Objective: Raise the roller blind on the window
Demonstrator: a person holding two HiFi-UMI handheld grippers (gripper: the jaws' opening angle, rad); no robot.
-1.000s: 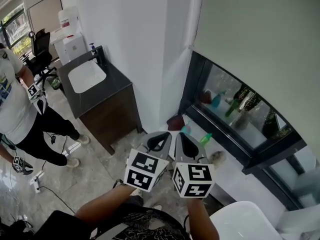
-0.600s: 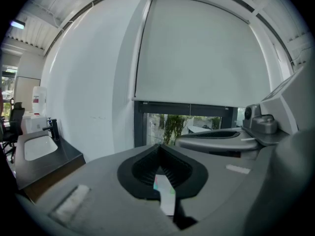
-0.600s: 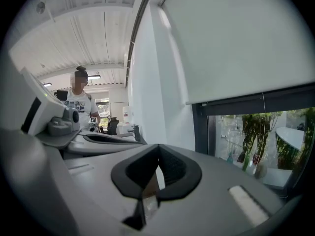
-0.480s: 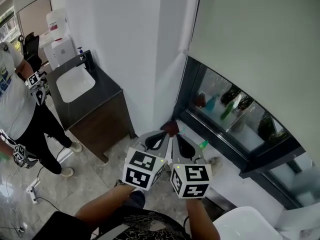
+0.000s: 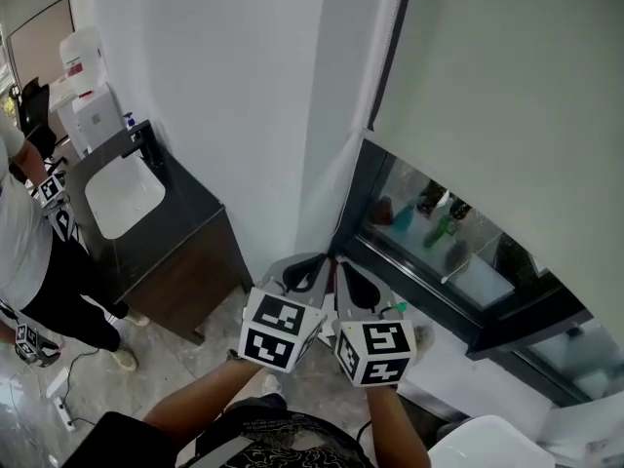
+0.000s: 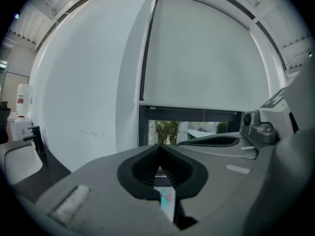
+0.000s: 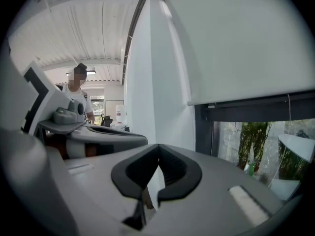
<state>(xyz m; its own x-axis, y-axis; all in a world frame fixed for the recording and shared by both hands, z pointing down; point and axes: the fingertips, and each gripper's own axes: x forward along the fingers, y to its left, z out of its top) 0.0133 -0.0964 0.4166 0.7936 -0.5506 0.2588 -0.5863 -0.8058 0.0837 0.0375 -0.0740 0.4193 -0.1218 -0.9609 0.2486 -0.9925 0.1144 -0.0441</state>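
A pale roller blind (image 5: 507, 96) covers most of the window, its bottom bar (image 5: 458, 183) hanging above a strip of bare glass (image 5: 439, 232). The blind (image 6: 206, 58) fills the upper middle of the left gripper view and the blind (image 7: 246, 38) the upper right of the right gripper view. My left gripper (image 5: 310, 266) and right gripper (image 5: 343, 269) sit side by side below the window's lower left corner, both shut with nothing between the jaws. Neither touches the blind. I cannot make out a pull cord.
A dark vanity cabinet with a white basin (image 5: 122, 193) stands to the left against the white wall. A person in a white shirt (image 5: 19, 242) with their own grippers stands at the far left. A white chair (image 5: 497, 447) is at the bottom right. Bottles (image 5: 439, 227) line the sill.
The view has shifted toward the window and wall; the vanity and the person slid left. Both grippers stay shut and close together, now slightly nearer the window frame.
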